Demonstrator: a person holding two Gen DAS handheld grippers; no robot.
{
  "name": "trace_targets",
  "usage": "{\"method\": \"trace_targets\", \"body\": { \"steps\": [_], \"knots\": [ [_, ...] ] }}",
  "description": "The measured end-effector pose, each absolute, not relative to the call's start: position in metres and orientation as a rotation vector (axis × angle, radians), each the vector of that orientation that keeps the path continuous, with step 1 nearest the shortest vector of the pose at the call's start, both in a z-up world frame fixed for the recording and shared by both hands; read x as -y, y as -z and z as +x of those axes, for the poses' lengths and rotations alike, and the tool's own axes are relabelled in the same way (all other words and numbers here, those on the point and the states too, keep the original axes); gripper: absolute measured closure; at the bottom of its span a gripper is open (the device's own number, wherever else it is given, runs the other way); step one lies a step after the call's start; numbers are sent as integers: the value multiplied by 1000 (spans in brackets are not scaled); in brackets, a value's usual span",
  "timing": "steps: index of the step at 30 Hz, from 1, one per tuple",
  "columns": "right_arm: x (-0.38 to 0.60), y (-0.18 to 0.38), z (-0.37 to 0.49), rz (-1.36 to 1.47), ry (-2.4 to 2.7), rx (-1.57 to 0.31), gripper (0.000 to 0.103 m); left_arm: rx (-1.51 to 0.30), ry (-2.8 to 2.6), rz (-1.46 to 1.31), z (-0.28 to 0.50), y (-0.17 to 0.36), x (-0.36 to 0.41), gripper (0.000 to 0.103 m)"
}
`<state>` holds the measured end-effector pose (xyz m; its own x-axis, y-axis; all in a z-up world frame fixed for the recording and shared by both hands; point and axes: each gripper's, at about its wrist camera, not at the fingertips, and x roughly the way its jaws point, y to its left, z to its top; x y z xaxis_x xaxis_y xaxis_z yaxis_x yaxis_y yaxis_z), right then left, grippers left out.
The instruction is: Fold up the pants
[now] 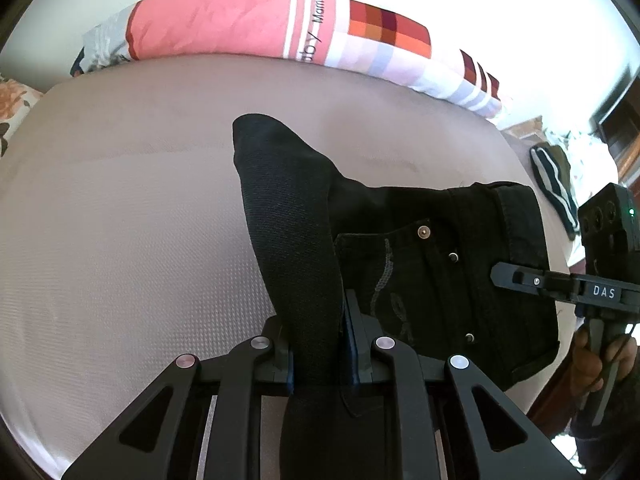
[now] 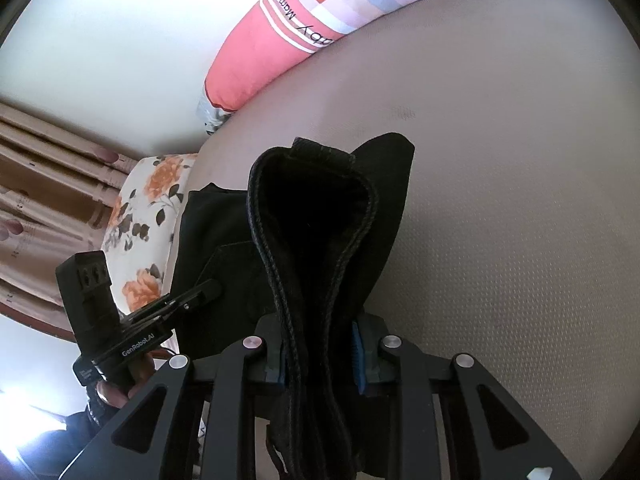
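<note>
- The black pants point(image 1: 440, 280) lie on the bed point(image 1: 120, 240), on its beige textured cover, near the front edge; in the left wrist view their long axis runs from left to right, with the waistband at the right.
- One fold of the cloth rises from the left claw point(image 1: 318, 354) and points up and away, toward the long pillow point(image 1: 240, 20) at the far side of the bed.
- The left claw is clenched on this fold; the cloth passes between its blue pads.
- The right claw point(image 2: 320, 360) grasps the thick stitched waistband, which stands up as an open loop.
- The pants are of dark denim, with metal rivets, a pocket with grey stitching and a belt loop.
- A flowered pillow point(image 2: 140, 216) lies beside the pants.
</note>
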<state>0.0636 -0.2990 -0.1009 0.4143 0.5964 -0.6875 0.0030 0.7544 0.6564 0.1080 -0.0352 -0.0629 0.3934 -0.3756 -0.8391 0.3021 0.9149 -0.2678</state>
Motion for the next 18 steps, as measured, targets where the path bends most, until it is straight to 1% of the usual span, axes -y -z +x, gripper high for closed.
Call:
{"method": "trace_targets", "body": {
  "steps": [9,18],
  "knots": [
    [295,95,94,661,-386,-1046,80,-1058,416,-92,143,57,32,84],
    [297,90,136,649,-393,-1039,80,-1039,398,-113,183,59,28,84]
  ]
}}
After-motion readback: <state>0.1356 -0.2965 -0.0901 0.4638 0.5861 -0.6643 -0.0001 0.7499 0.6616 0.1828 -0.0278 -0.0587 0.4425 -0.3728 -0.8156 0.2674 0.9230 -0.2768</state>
